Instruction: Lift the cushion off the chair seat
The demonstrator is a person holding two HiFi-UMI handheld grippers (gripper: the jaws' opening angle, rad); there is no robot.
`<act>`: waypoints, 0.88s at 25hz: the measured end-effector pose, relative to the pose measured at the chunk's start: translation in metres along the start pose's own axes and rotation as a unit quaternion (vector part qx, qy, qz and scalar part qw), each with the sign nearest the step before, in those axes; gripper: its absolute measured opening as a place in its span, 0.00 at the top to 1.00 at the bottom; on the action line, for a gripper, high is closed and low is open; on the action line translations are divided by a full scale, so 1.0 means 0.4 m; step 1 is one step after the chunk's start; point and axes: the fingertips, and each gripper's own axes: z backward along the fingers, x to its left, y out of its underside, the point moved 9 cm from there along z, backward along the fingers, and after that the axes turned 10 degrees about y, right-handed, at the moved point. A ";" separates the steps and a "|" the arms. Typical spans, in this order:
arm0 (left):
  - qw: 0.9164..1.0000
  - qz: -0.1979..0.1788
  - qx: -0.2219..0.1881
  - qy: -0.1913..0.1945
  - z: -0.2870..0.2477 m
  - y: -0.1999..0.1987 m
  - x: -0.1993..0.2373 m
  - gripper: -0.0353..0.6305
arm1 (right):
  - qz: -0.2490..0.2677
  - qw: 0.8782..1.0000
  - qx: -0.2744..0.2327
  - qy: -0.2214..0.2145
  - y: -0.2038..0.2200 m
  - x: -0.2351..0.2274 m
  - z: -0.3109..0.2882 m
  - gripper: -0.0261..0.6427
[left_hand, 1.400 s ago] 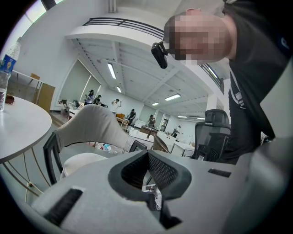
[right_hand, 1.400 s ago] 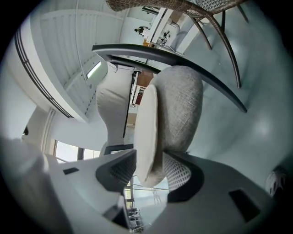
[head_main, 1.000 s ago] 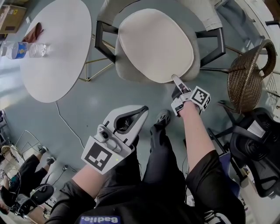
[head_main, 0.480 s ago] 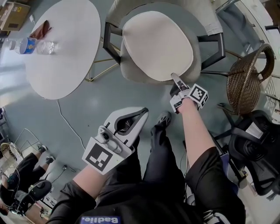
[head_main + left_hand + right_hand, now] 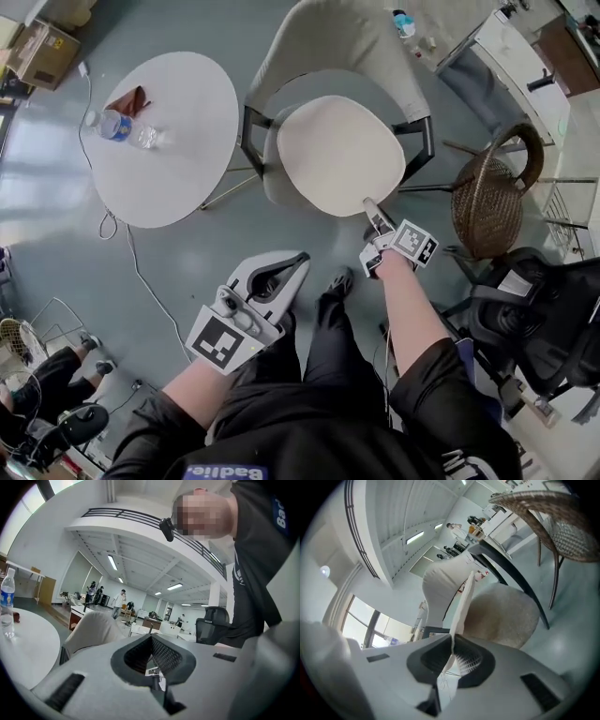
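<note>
One cushion (image 5: 339,153) lies on the one chair (image 5: 347,47), hiding most of its seat. Of two claws, the right claw (image 5: 373,208) is closing on the cushion's near edge, while the left claw (image 5: 298,258) has its jaws together, empty. One table (image 5: 178,183) carries one bottle (image 5: 120,127).

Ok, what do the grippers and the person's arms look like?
The left gripper and right gripper are light grey shells with dark ribbed pads, each with a cube of black-and-white square markers. The sleeves are short and black. The right fingers are closing on the cushion.
</note>
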 end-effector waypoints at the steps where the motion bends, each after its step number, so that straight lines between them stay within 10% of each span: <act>1: 1.000 -0.004 -0.004 0.001 0.001 -0.020 -0.007 0.93 | 0.010 1.000 -0.004 -0.001 -0.011 0.024 0.021 0.91; 12: 0.999 -0.044 -0.026 0.017 0.039 -0.202 -0.105 0.93 | 0.091 0.996 -0.002 0.005 -0.038 0.234 0.261 0.91; 22: 0.997 -0.074 -0.027 0.014 0.113 -0.272 -0.177 0.93 | 0.253 0.967 0.037 -0.001 -0.005 0.423 0.453 0.91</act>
